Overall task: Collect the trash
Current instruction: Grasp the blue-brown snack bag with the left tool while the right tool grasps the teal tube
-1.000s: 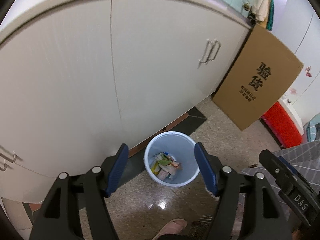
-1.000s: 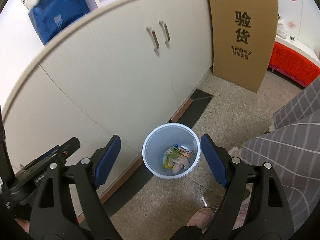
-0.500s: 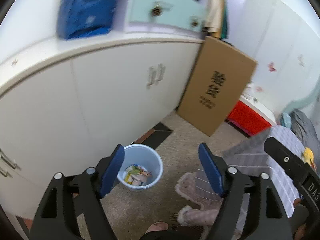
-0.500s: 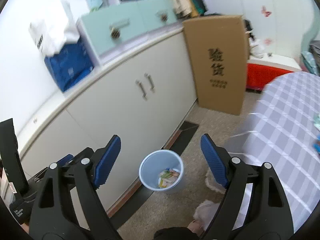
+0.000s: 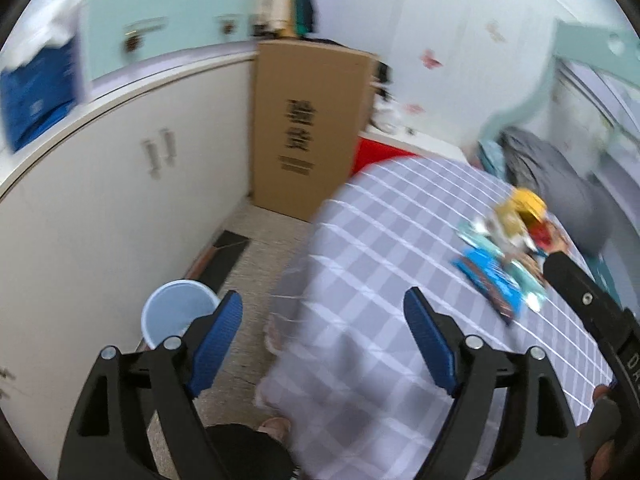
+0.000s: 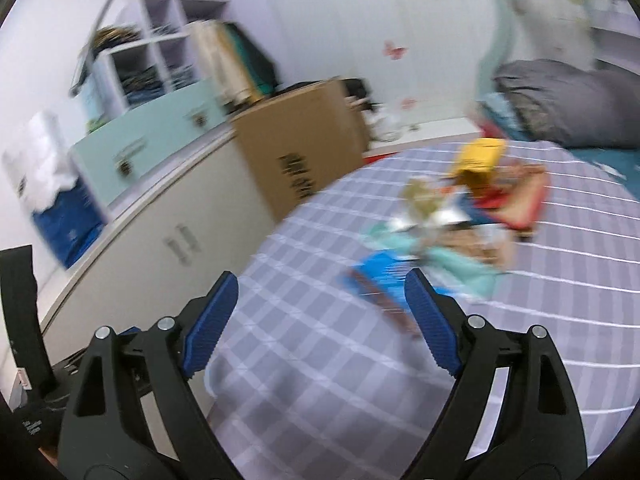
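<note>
**Both grippers spread wide and empty as the views swing from the bin to the littered bed**

The left gripper [image 5: 323, 316] has its blue-padded fingers [image 5: 216, 340] spread wide apart, with nothing between them and nothing touching the pads. The right gripper [image 6: 322, 300] is the same: fingers [image 6: 430, 322] fully apart, holding nothing.

In the left wrist view the pale blue trash bin [image 5: 172, 312] stands on the speckled floor [image 5: 256, 240] at the foot of the white cabinet [image 5: 120, 200], partly hidden behind the left finger; its contents cannot be made out. A tall cardboard box [image 5: 308, 128] with black printed characters leans against the cabinet's end. To the right lies a bed with a grey checked cover [image 5: 400, 248], and on it sits the trash: a blue wrapper [image 5: 486, 276] nearest, teal packets beside it, and a yellow packet [image 5: 522, 204] further back. The right gripper's black body shows at the right edge of this view, near the wrappers.

In the right wrist view the pile of wrappers [image 6: 448, 216] lies on the cover just beyond the fingertips, the blue wrapper [image 6: 380, 276] closest, not touched. Both pictures are motion-blurred.

A second ago both cameras looked down into the bin, which sat centred between the fingers. Now both have turned away to the right toward the bed; the finger spread is unchanged.
</note>
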Demonstrator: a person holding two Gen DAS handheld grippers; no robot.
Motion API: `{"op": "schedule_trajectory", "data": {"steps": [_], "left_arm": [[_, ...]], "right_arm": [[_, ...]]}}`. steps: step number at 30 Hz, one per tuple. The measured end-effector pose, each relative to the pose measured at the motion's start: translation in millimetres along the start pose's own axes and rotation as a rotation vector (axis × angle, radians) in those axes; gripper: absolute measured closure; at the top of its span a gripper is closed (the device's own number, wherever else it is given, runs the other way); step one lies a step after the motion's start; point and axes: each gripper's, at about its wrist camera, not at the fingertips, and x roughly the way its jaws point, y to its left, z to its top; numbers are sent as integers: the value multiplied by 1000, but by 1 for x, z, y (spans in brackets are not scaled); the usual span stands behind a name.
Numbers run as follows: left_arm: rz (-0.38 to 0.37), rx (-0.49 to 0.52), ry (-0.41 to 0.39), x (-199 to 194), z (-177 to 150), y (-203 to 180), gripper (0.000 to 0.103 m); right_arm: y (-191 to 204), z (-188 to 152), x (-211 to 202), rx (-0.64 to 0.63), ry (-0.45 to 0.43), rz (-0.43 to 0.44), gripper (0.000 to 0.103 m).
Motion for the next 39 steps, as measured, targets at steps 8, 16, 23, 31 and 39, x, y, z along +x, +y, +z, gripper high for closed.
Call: {"op": "schedule_trajectory", "data": {"steps": [8,16,23,31,39], "left_arm": [[7,157,60,38,-2,-99,21],[-25,192,138,73,-2,-150,21],[18,180,160,98,6,-163,21],[-35,171,148,101,8,-144,78],[-92,128,137,88,10,-93,84]], "right_arm": [[-89,8,-10,128,-9,-65,19],[-122,8,-2,193,8,-19,19],[-126,9,8,206,26,16,19],[-113,10,18,152,59,5,19],[-60,13,28,-72,92,-37,20]]}}
